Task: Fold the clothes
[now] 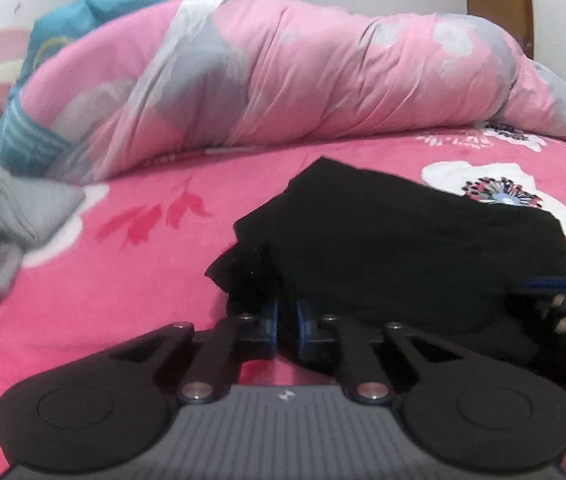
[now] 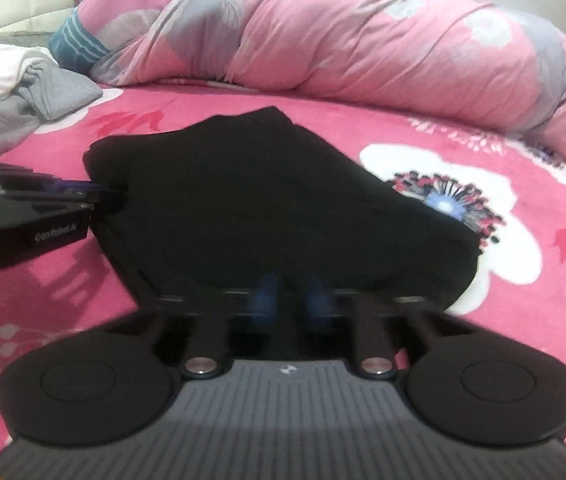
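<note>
Looking along the left gripper (image 1: 286,316): pink flowered bed sheet (image 1: 123,280) open and bare to the left of the black garment (image 1: 403,240), as far as a heap of grey clothes (image 1: 3,216) at the left edge. Far side closed off by a rolled pink duvet (image 1: 323,72) running left to right, a teal cloth (image 1: 55,40) behind its left end. Garment lying flat on the sheet, right of middle, its near left corner rumpled and reaching the fingertips. Pointing down and forward, blue pads drawn nearly together, pinching dark cloth at that corner. Right gripper (image 1: 539,284) coming in from the right edge, touching the garment's right side.

Turning to the right wrist view: black garment (image 2: 283,200) filling the middle, sheet (image 2: 483,320) free on the right and in the strip up to the duvet (image 2: 363,32). Grey clothes (image 2: 43,80) far left, well apart from the garment. Right gripper (image 2: 291,296) angled down, pads blurred but close together, closed on the garment's near edge. Left gripper (image 2: 111,196) seen side-on from the left, tip clamped on the garment's left edge.

Counting: one black garment, two grippers, one duvet, one heap of grey clothes.
</note>
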{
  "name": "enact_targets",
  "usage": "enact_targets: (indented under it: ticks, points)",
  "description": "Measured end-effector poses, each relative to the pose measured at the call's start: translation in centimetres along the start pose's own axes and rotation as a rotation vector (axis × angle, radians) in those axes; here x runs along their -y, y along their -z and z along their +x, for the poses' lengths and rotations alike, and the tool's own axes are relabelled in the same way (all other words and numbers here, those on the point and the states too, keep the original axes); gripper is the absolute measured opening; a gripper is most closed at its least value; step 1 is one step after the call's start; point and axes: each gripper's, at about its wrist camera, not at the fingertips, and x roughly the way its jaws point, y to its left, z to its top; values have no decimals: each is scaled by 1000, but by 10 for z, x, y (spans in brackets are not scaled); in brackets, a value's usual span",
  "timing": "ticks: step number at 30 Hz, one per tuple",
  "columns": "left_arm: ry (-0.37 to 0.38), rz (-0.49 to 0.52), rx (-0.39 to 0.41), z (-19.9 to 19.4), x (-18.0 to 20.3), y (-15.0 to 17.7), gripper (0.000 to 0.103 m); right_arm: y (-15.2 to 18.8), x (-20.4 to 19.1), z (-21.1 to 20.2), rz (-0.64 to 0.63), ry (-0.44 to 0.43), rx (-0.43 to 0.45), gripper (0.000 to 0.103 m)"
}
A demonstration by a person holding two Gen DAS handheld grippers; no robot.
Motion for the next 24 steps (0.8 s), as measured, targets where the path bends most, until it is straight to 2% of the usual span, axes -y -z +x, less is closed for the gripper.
enact_targets:
  ticks: [4, 9, 13, 17, 21, 23, 24]
  points:
    - [49, -29, 50, -33, -4, 2, 6, 3, 8, -21, 30, -31, 29, 1]
    - [149, 0, 114, -89, 5, 16, 6, 20, 17, -65, 96, -79, 60, 0]
    - [233, 40, 141, -134, 13, 37, 6, 40, 15, -110, 123, -118, 82, 0]
    - [359, 57, 135, -177, 18, 68, 6, 67, 15, -153, 138, -145, 80, 0]
    - [453, 142, 51, -192, 26, 102, 7, 97, 13, -164, 119, -152, -43, 0]
    - [453, 170, 13, -194, 27, 116, 16, 108, 10, -165, 90, -135, -125, 3]
    - [444, 171, -3, -193, 26, 121, 24, 109, 8, -166, 70, -121, -153, 3]
